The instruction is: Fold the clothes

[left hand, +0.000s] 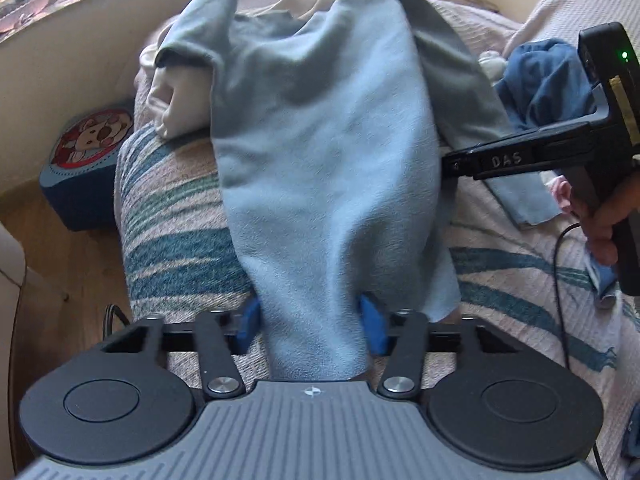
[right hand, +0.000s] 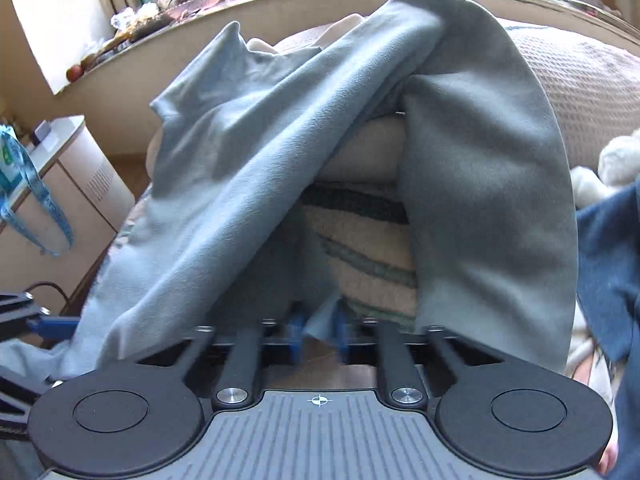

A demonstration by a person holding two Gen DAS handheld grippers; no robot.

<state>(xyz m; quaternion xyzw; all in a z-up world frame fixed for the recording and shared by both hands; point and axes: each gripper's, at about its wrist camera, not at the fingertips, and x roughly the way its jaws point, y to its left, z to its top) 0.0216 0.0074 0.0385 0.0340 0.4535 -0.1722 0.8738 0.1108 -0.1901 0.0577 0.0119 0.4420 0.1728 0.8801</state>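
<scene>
- My left gripper (left hand: 312,322) has its blue fingers (left hand: 374,326) clenched on a thick bunch of the light blue garment (left hand: 320,152), a soft, fleecy cloth with a matte nap.
- My right gripper (right hand: 318,334) is pinched tight on a thin corner of the same garment (right hand: 248,184); in the left wrist view its black body (left hand: 520,156) reaches in from the right, a hand (left hand: 604,216) around the grip.
- The garment is lifted off the bed between the two grips, and its far part drapes over a cream pillow (left hand: 168,108); a loose sleeve-like flap (left hand: 200,28) stands up at the far left.
- Under it lies a woven bedspread (left hand: 176,216), pale with teal stripes and a waffle texture.
- A crumpled dark blue garment (left hand: 544,80) lies on the bed to the right, near a white plush toy (right hand: 616,160).
- A curved beige headboard (left hand: 80,52) bounds the far side.
- The bed's left edge drops to a wooden floor (left hand: 60,248), where a blue cushion with a cartoon dog (left hand: 90,140) sits near the bed.
- The bedspread to the right of the lifted cloth is mostly bare.
</scene>
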